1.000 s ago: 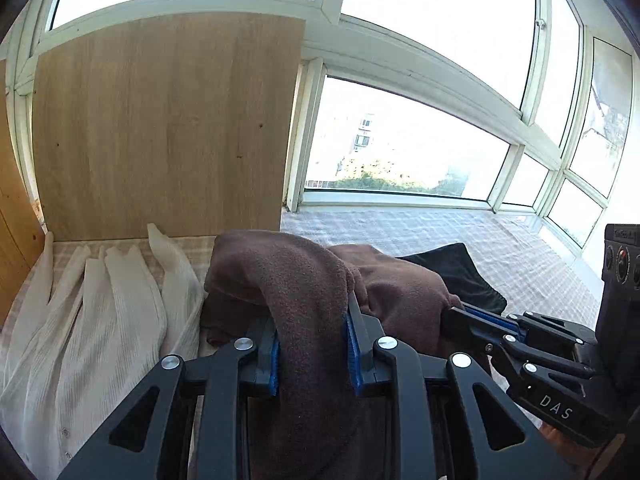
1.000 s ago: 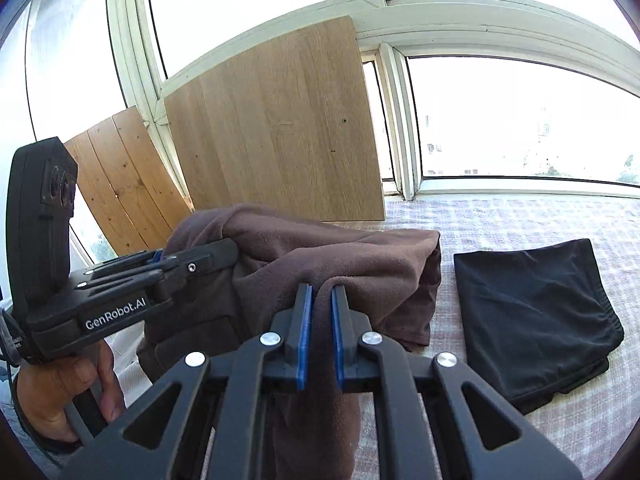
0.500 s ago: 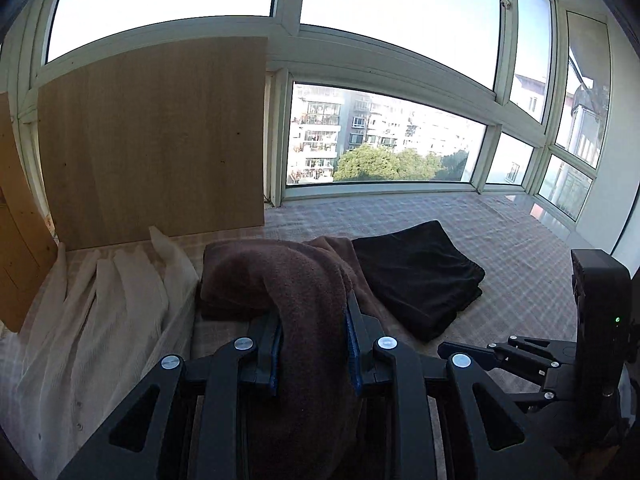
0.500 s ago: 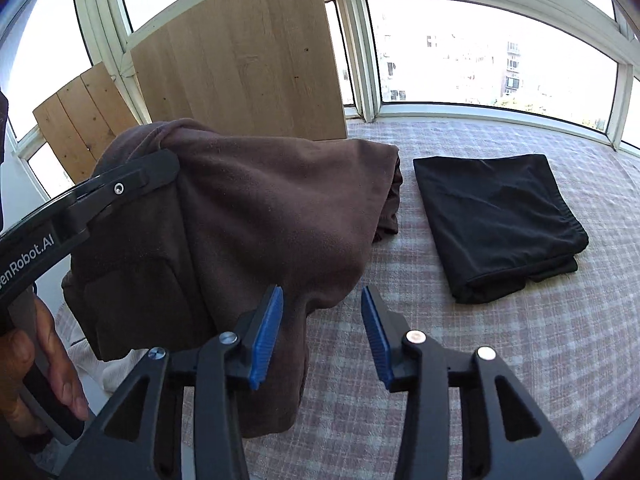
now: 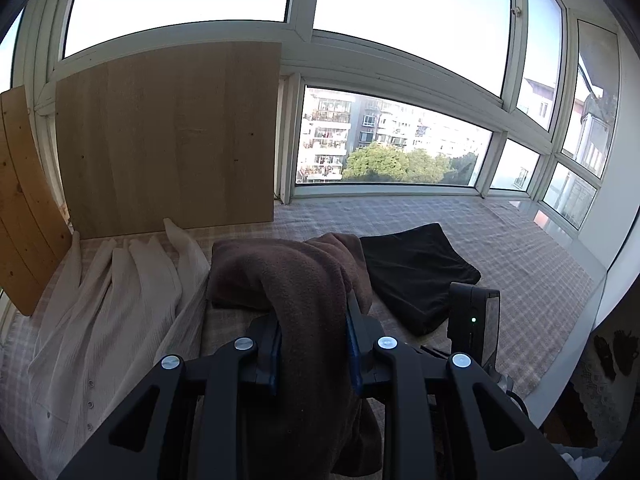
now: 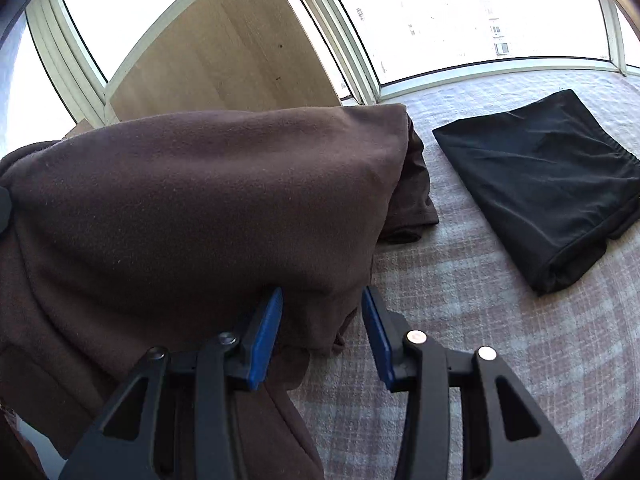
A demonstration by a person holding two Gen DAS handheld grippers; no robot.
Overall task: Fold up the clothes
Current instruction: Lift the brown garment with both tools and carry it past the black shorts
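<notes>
Brown fleece garment [image 5: 304, 280], soft and bunched, part draped and lifted off a checked cloth [image 6: 460, 320], far end resting on it; black garment [image 6: 540, 184] folded flat just beside; white pleated garment [image 5: 108, 300] spread unfolded on the other side

No text, label, brand or number can be read anywhere.

A home's glazed balcony room — wraparound windows [image 5: 400, 136] facing apartment blocks, clothes on a checked cloth [image 6: 480, 320].
</notes>
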